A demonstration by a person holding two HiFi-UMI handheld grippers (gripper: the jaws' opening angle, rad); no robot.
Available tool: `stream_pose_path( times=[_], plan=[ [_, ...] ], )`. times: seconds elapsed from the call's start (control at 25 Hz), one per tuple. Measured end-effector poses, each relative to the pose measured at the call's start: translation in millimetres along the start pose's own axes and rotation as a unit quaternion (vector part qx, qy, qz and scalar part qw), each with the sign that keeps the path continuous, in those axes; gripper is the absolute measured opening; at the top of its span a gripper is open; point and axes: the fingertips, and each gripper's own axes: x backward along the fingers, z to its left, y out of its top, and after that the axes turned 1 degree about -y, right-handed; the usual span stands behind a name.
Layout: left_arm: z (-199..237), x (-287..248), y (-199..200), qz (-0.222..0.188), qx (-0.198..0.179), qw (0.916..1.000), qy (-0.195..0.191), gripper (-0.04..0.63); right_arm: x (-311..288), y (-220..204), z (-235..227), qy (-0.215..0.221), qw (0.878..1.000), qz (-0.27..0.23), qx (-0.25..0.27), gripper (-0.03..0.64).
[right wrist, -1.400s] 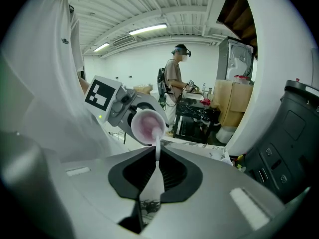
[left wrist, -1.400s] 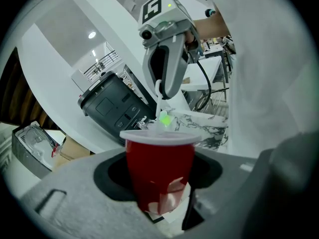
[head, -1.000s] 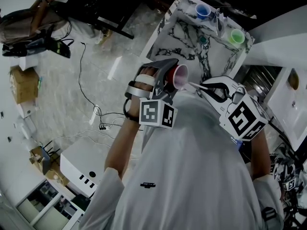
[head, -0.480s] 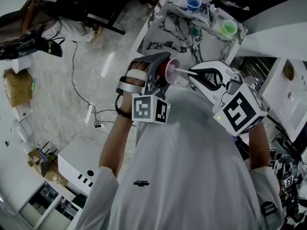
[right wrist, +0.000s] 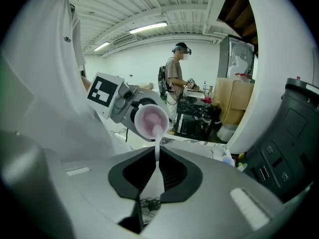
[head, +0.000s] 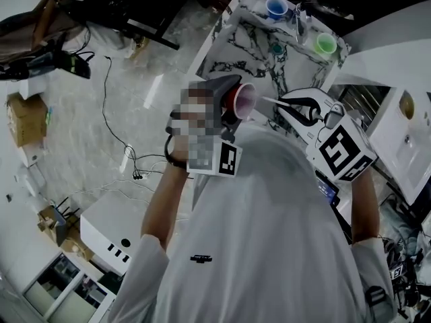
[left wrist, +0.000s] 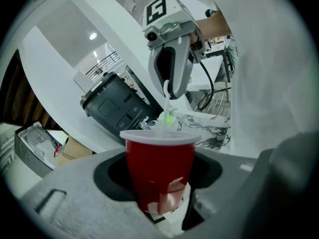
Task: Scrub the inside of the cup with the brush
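Observation:
My left gripper (head: pixel 227 105) is shut on a red cup (head: pixel 240 101) with a white rim, held on its side in front of the person's chest, mouth toward the right gripper. In the left gripper view the red cup (left wrist: pixel 159 168) sits squeezed between the jaws. My right gripper (head: pixel 288 108) is shut on a brush with a thin white handle (head: pixel 268 101). That handle (right wrist: pixel 157 156) runs from the right jaws into the cup's pink-white inside (right wrist: pixel 151 122). The brush head is hidden inside the cup.
A marble-patterned table (head: pixel 232 49) lies ahead with a blue cup (head: pixel 277 8) and a green cup (head: pixel 326 44) on it. A black appliance (left wrist: pixel 117 106) stands to the right. Cables (head: pixel 114 113) and boxes lie on the floor at left. Another person (right wrist: pixel 175 83) stands far off.
Both grippers have risen a little in the head view. The brush tip has gone from the cup's rim into its mouth and stays there.

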Motion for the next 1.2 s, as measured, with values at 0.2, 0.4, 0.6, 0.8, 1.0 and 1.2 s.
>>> stream_pose_path(
  times=[0.2, 0.4, 0.6, 0.8, 1.0, 1.2],
  plan=[
    [4.1, -0.1, -2.9, -0.003, 0.02, 0.9998, 0.002, 0.259, 1.5, -1.1, 11.7, 0.007, 1.0, -0.003, -0.014, 0.028],
    [2.0, -2.3, -5.7, 0.0, 0.027, 0.9996, 0.0, 0.259, 1.4, 7.7, 30.5, 0.035, 0.998, -0.028, -0.032, 0.028],
    [1.9, -4.3, 0.2, -0.018, 0.072, 0.9972, 0.0, 0.259, 11.5, 23.9, 30.3, 0.045, 0.996, -0.06, -0.041, 0.028],
    [9.0, -3.5, 5.2, -0.039, 0.126, 0.9912, 0.01, 0.259, 26.9, 35.9, 12.0, 0.02, 0.992, -0.107, -0.068, 0.028],
    [23.3, -0.7, 6.8, -0.054, 0.169, 0.9839, 0.026, 0.259, 41.7, 41.7, -7.9, -0.006, 0.982, -0.148, -0.119, 0.028],
    [31.4, 7.7, 14.2, -0.075, 0.197, 0.9771, 0.029, 0.26, 59.4, 50.6, -34.5, -0.058, 0.963, -0.202, -0.169, 0.028]
  ],
)
